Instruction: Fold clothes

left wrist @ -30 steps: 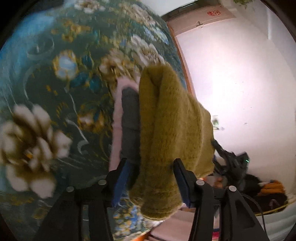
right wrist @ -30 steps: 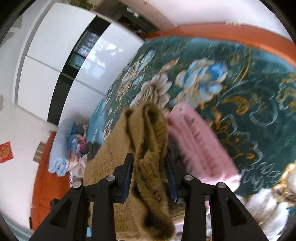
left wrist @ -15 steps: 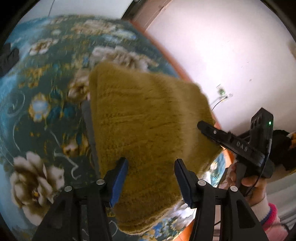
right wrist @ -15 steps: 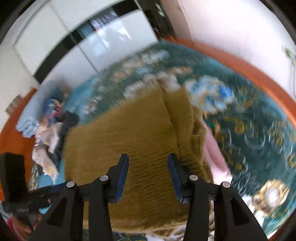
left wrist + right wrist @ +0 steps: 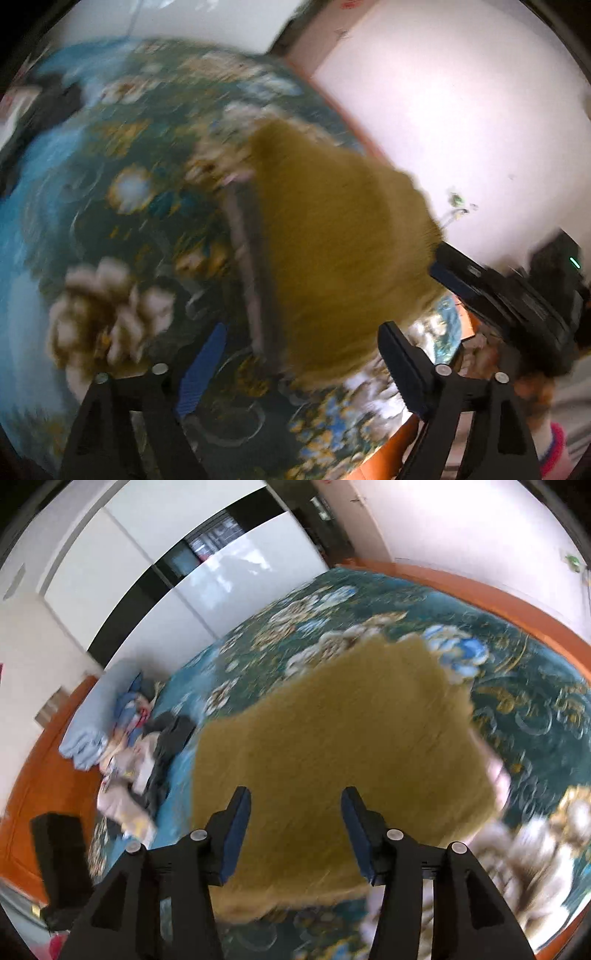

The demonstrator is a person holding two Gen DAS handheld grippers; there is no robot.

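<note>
A folded olive-yellow knitted sweater (image 5: 340,251) lies on top of a stack of folded clothes on the green floral bedspread (image 5: 122,229); a grey and a pink layer (image 5: 243,258) show under its left edge. It fills the middle of the right wrist view (image 5: 332,746), with a pink edge (image 5: 496,771) at its right. My left gripper (image 5: 299,373) is open and empty, just short of the sweater's near edge. My right gripper (image 5: 295,834) is open and empty above the sweater. In the left wrist view the right gripper (image 5: 491,288) sits at the sweater's right side.
A heap of unfolded clothes (image 5: 140,753) and a blue pillow (image 5: 96,716) lie at the bed's far end. An orange wooden bed frame (image 5: 491,594) runs along a white wall. White wardrobe doors (image 5: 155,579) stand beyond the bed. Both views are motion-blurred.
Both grippers held the sweater upright a second ago. It now lies flat on the stack, both grippers have let go, opened wider and drawn back.
</note>
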